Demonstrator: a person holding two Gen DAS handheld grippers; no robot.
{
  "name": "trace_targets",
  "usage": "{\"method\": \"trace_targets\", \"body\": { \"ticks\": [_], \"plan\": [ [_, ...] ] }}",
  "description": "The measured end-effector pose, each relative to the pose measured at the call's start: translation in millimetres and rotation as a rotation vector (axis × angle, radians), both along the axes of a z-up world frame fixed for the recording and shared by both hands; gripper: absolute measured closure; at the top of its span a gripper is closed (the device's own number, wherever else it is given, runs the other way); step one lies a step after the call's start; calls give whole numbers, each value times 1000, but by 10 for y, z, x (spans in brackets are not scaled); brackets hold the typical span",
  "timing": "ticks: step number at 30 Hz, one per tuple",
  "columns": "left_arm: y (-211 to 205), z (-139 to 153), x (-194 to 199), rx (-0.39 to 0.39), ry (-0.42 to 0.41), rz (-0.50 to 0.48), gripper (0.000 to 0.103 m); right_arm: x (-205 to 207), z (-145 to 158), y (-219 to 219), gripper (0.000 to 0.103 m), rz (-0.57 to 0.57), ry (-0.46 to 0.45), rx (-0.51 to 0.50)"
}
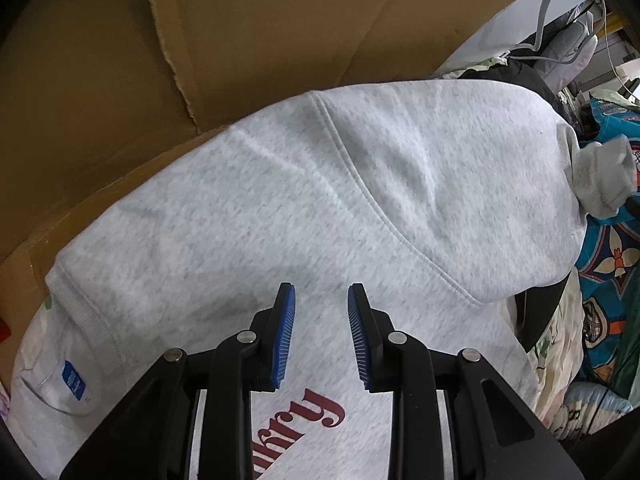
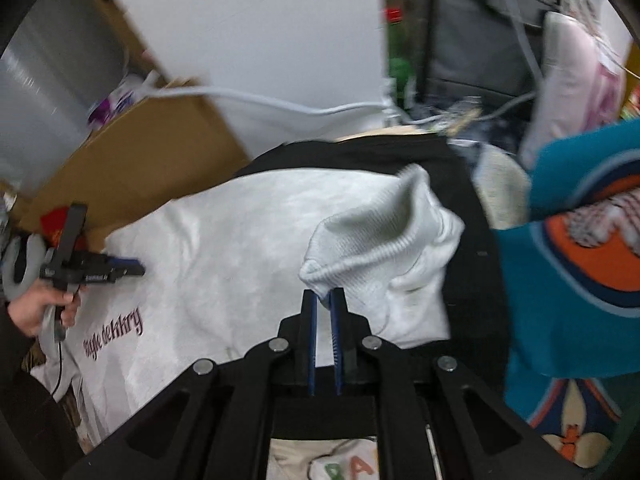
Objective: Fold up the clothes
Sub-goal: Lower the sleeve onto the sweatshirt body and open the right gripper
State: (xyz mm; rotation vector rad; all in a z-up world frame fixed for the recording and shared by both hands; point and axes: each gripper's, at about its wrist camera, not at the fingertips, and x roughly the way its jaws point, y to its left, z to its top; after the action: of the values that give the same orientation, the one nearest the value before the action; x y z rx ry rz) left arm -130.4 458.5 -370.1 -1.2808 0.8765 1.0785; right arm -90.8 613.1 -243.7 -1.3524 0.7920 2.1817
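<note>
A light grey hoodie (image 1: 280, 200) with dark red lettering (image 1: 304, 420) lies spread out, with a ribbed band at its left edge. My left gripper (image 1: 322, 292) points down over the hoodie's middle, its blue pads apart and only flat fabric showing between them. In the right wrist view a hand (image 2: 32, 308) holds that left gripper (image 2: 132, 270) above the hoodie (image 2: 224, 220). My right gripper (image 2: 323, 294) is shut on the edge of the ribbed sleeve cuff (image 2: 360, 240), which stands lifted and bunched at the hoodie's right side. The same cuff (image 1: 604, 176) shows at the far right in the left wrist view.
Brown cardboard (image 1: 200, 40) rises behind the hoodie. A black garment (image 2: 360, 152) lies under its far edge. A teal patterned blanket (image 2: 580, 260) fills the right side. A white cable (image 2: 280, 104) runs along a white board at the back, among cluttered clothes.
</note>
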Motion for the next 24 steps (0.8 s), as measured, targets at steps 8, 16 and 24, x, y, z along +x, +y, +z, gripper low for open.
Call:
{"method": "trace_targets", "body": {
  "ticks": [8,16,24],
  "plan": [
    [-198,112,-99,17,1,26,76,-334,-292,-162,83,78,-99,-66],
    [-259,156,-137,48,4,36,76,-701,-340,7,44,26,-202,2],
    [-366,276,-379,48,2,56,76,-945,-717,279,44,-60,-403,-2]
  ]
}}
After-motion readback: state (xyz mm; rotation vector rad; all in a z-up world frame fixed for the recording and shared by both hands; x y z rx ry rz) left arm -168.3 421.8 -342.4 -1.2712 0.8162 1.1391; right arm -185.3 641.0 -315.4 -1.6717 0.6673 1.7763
